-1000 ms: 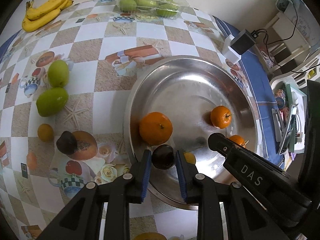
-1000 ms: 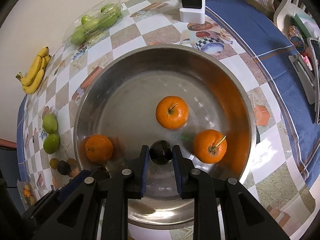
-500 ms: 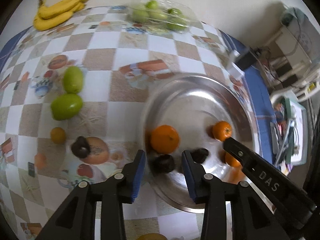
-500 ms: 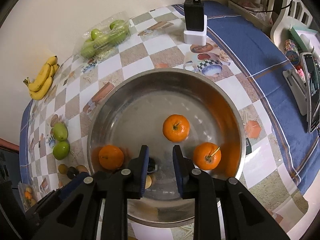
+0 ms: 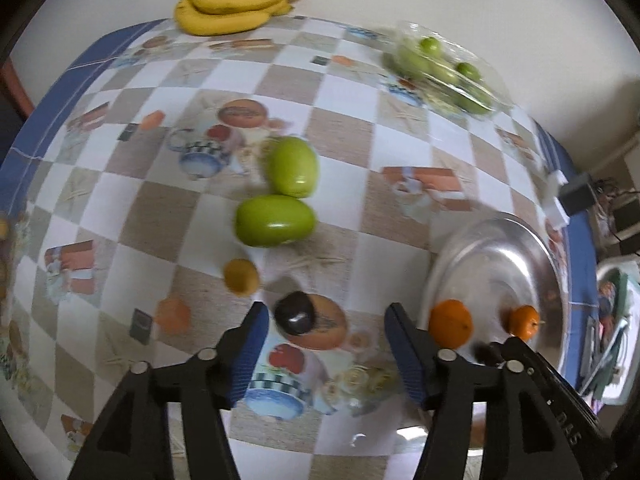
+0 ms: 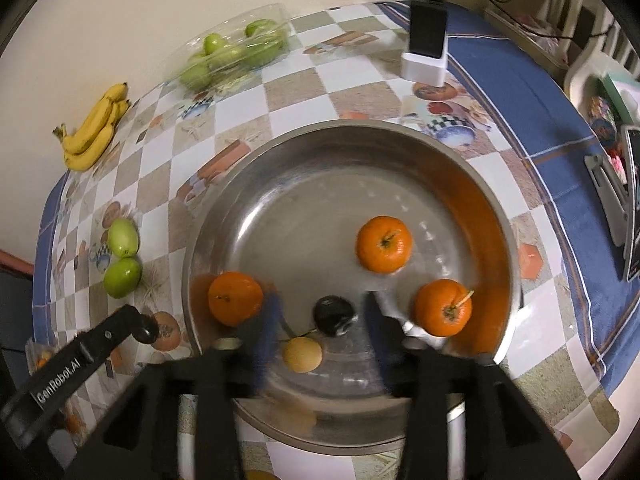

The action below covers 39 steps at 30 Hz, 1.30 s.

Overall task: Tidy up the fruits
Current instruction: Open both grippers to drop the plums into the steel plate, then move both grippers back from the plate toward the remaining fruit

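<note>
1. Left gripper (image 5: 322,322): jaws apart and opening, nothing clamped. It points steeply down at the desk (image 5: 344,144), beside the steel bowl (image 5: 496,240).
2. A dark plum (image 5: 295,313) lies on the desk between the left gripper's blue pads, nearer the left-hand pad; I cannot tell whether that pad touches it. The other pad is clearly off it.
3. Just beyond that plum sits a small yellow fruit (image 5: 241,276); farther on, two green mangoes (image 5: 275,220) lie touching each other.
4. Right gripper (image 6: 322,320): jaws opening, the fingers motion-blurred, over the near part of the bowl (image 6: 400,136).
5. A second dark plum (image 6: 333,314) rests on the bowl floor between the right gripper's pads, free of both.
6. A small yellow fruit (image 6: 302,354) lies in the bowl just in front of that plum, close to the left-hand pad.
7. Three oranges in the bowl: one (image 6: 235,298) at the left wall, one (image 6: 384,244) towards the middle, one with a stalk (image 6: 442,307) at the right, beside the right-hand finger.
8. At the far edge of the desk: a bunch of bananas (image 5: 236,8) and a clear bag of green fruit (image 5: 444,70).
9. The left gripper's arm (image 6: 80,364) shows at the lower left of the right wrist view, outside the bowl.
</note>
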{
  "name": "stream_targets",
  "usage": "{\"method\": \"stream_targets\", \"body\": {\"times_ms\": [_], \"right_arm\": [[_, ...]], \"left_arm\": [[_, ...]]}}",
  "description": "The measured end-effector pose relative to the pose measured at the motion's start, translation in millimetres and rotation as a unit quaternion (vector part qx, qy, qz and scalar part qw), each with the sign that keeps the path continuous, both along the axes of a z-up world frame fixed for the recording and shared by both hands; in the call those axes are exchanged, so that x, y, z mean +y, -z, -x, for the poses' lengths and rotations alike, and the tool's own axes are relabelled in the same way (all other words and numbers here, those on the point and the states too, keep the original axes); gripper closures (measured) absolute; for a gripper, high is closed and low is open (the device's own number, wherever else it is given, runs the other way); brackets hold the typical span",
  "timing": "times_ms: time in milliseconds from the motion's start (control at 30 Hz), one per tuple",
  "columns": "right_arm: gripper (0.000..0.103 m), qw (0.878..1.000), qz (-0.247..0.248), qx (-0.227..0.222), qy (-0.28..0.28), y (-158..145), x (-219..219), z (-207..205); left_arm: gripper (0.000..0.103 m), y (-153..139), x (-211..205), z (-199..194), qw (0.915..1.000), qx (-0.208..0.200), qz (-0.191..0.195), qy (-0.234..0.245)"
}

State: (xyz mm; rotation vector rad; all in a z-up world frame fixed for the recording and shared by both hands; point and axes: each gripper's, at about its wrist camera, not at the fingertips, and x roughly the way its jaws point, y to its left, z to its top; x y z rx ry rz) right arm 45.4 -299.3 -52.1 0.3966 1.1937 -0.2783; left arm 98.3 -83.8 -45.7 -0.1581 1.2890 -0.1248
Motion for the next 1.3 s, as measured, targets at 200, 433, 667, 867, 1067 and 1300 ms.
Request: {"method": "stream_targets", "body": {"times_ms": [200, 433, 667, 867, 1067, 1300], "right_arm": [[0.025, 1.0, 0.002, -0.003, -0.015, 3, 7, -4], [0.011, 1.0, 0.0, -0.003, -0.019, 4, 7, -6], [0.009, 1.0, 0.002, -0.01, -0.026, 2, 9, -7], [0.007, 0.999, 0.008, -0.032, -0.041, -3, 17, -9], [0.0, 0.997, 0.005, -0.057, -0.048, -7, 24, -11], [0.0, 0.996, 0.005, -0.07, -0.052, -10, 33, -18]], "left_arm": [[0.008, 2, 10, -1, 0.9994, -0.006, -0.02, -0.027], [0.0, 2, 18, -3, 0.9982, -0.014, -0.038, -0.043], [0.0, 1, 24, -4, 0.9975, -0.023, -0.046, -0.048], [0.0, -3, 27, -8, 0.9963, -0.037, -0.06, -0.05], [0.0, -6, 30, -11, 0.9947, -0.049, -0.079, -0.045], [0.0, -9, 43, -15, 0.9908, -0.077, -0.098, -0.053]]}}
